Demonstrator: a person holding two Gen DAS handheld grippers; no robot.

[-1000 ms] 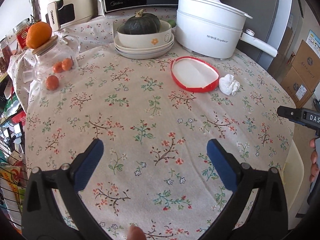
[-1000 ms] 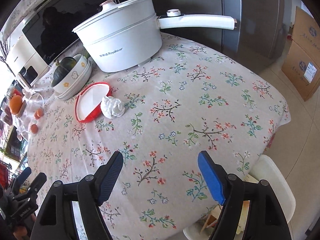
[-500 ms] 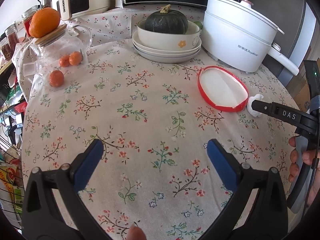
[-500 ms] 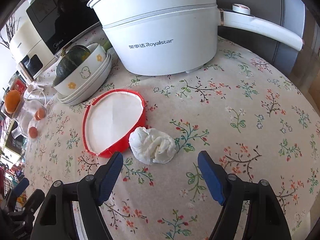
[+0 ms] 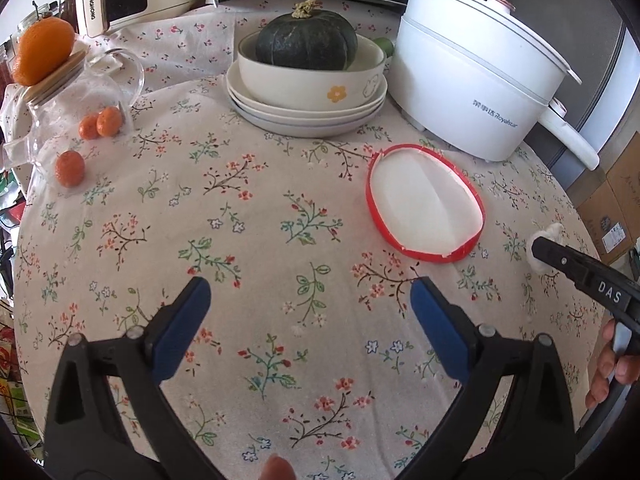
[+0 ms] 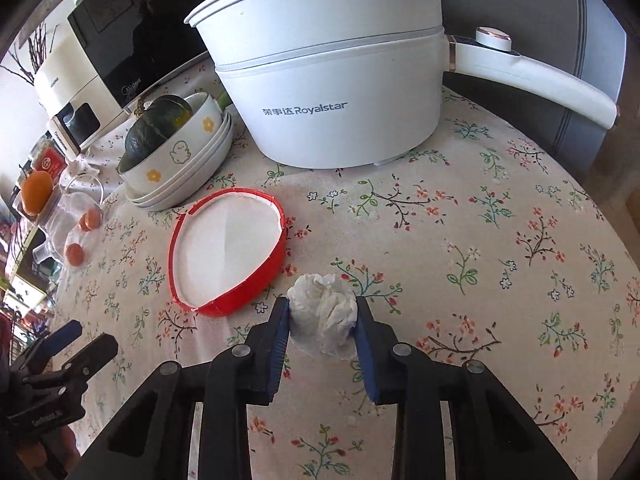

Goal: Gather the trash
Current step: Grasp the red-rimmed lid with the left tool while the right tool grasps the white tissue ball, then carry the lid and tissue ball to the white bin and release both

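A crumpled white tissue point(image 6: 324, 314) lies on the flowered tablecloth, just right of a flattened red-rimmed paper dish point(image 6: 228, 252). My right gripper point(image 6: 323, 312) has a blue pad against each side of the tissue and its jaws are closing on it. In the left wrist view the same tissue point(image 5: 554, 232) peeks out past a black finger point(image 5: 560, 260) of the right gripper at the table's right edge, with the red-rimmed dish point(image 5: 424, 204) to its left. My left gripper point(image 5: 308, 296) hangs open over bare cloth, nothing between its pads.
A white electric pot point(image 6: 332, 92) with a long handle stands behind the dish. Left of it sits a bowl holding a dark green squash point(image 5: 308, 40) on stacked plates. A glass jar point(image 5: 76, 120) with small oranges stands at the far left. Cardboard boxes point(image 5: 616, 208) lie beyond the right edge.
The right gripper moved forward to the tissue and its jaws narrowed onto both sides of it. The left gripper drifted toward the dish and stayed open.
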